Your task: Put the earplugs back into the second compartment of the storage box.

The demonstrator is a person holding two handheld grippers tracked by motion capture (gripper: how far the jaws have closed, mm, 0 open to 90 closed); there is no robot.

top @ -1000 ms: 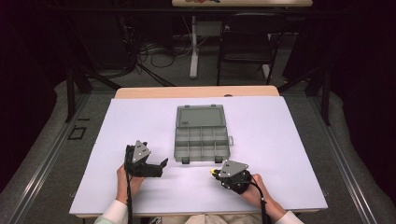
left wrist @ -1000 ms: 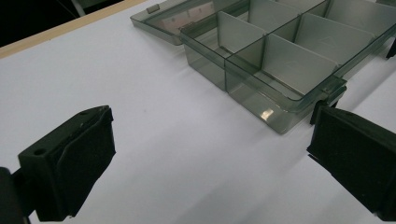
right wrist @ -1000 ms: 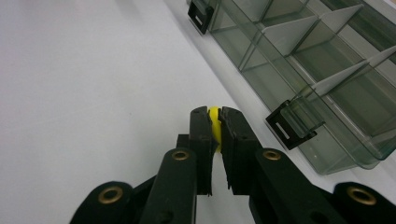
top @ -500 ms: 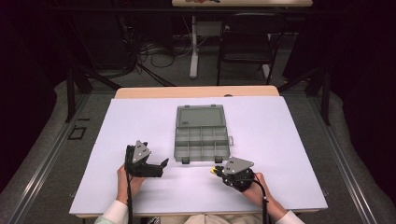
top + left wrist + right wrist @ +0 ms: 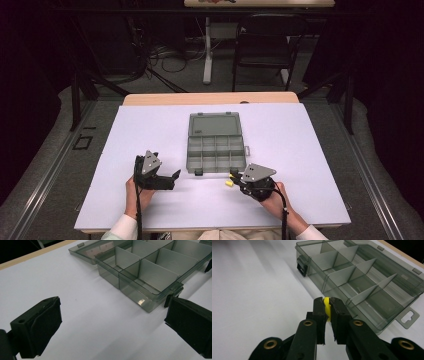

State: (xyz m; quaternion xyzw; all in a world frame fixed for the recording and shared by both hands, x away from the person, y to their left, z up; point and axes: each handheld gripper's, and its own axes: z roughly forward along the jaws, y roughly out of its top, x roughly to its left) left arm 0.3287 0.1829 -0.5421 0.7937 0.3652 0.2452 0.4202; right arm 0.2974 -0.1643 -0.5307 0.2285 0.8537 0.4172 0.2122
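One white rectangular surface (image 5: 310, 150) carries all items. At its centre lies the translucent grey plastic compartment box (image 5: 216, 152), lid folded open away from the person, compartments bare. The left gripper (image 5: 167, 179) rests on the surface just left of the box's near corner, jaws wide apart with nothing between them. The right gripper (image 5: 233, 181) sits just off the box's near right corner, jaws clamped on a small yellow plastic piece (image 5: 326, 306), held close to the box's front wall.
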